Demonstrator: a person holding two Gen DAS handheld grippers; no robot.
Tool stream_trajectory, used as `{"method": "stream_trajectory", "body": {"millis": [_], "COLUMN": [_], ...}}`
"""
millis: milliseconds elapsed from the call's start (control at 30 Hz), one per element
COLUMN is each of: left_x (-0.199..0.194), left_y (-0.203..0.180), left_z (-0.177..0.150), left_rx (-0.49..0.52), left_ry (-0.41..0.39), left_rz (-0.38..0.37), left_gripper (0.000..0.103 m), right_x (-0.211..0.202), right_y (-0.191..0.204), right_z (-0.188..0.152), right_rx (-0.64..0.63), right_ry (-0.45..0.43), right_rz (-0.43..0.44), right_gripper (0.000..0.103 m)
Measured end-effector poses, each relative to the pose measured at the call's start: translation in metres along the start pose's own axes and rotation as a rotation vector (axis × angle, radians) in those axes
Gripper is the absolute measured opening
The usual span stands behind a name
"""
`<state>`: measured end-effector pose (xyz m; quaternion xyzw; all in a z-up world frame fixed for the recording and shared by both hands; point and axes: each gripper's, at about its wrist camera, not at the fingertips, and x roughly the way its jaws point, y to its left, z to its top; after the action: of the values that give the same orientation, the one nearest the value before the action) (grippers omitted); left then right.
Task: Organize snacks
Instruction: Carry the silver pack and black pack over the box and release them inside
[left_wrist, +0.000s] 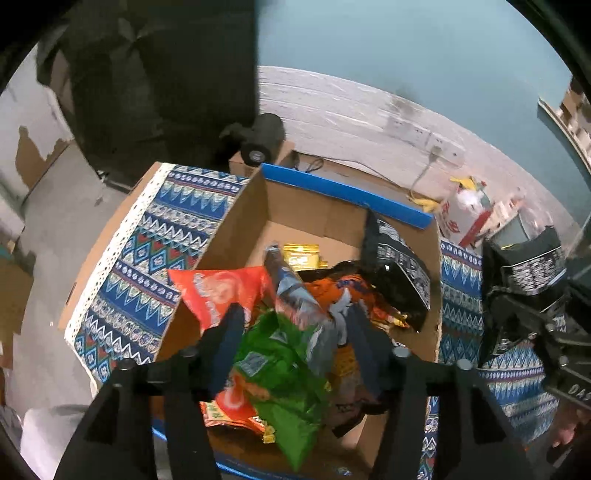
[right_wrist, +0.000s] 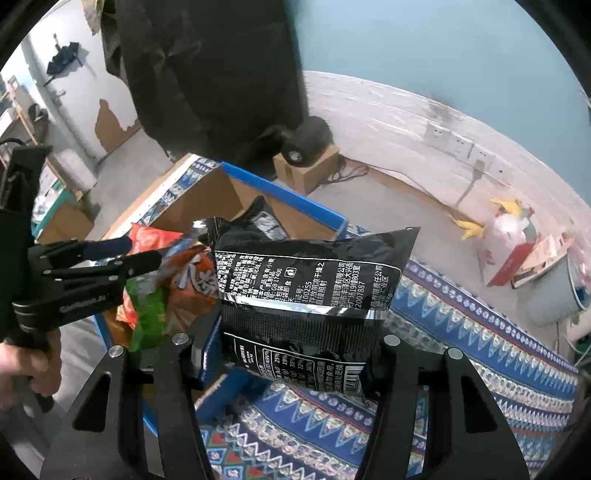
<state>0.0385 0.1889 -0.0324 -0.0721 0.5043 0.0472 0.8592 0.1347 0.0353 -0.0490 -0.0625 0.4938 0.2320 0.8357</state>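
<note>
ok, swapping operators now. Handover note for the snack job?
Left gripper: open, over the cardboard box, green bag between its fingers, not pinched.
Right gripper: shut on a black snack bag, held over the patterned cloth beside the box.
Done: several bags already lie in the box.
Left: probably drop the black bag in the box.

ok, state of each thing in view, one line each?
left gripper: open over the box, nothing pinched
right gripper: shut on the black snack bag, held above the patterned cloth
cardboard box: open-topped, part filled with snack bags
green snack bag: lying loose on top of the pile
orange snack bag: lying in the box, against its left wall
</note>
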Motion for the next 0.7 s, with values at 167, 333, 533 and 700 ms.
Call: {"method": "stream_trajectory", "body": {"millis": [167, 333, 533, 700], "left_x": [-0.007, -0.011, -0.018, -0.021], "left_y": [0.012, 0.025, 0.037, 0.044], "left_z": [-0.002, -0.005, -0.009, -0.012], "left_rx": [-0.017, -0.034, -0.053, -0.056], "left_ry": [0.003, 0.005, 0.003, -0.001], "left_rz": [0.012, 0.022, 0.025, 0.038], "left_gripper": [0.066, 0.067, 0.070, 0.073], "right_x": [0.013, 0.029, 0.043, 0.057], "right_y": [0.022, 0.040, 0.058, 0.074], "right_z": [0.013, 0.026, 0.043, 0.052], "right_rx": [-0.043, -0.078, -0.108, -0.125], "right_ry": [0.000, 0.008, 0.013, 0.032], "right_rz": [0.016, 0.029, 0.033, 0.060], "right_gripper": [0.057, 0.057, 0.057, 0.058]}}
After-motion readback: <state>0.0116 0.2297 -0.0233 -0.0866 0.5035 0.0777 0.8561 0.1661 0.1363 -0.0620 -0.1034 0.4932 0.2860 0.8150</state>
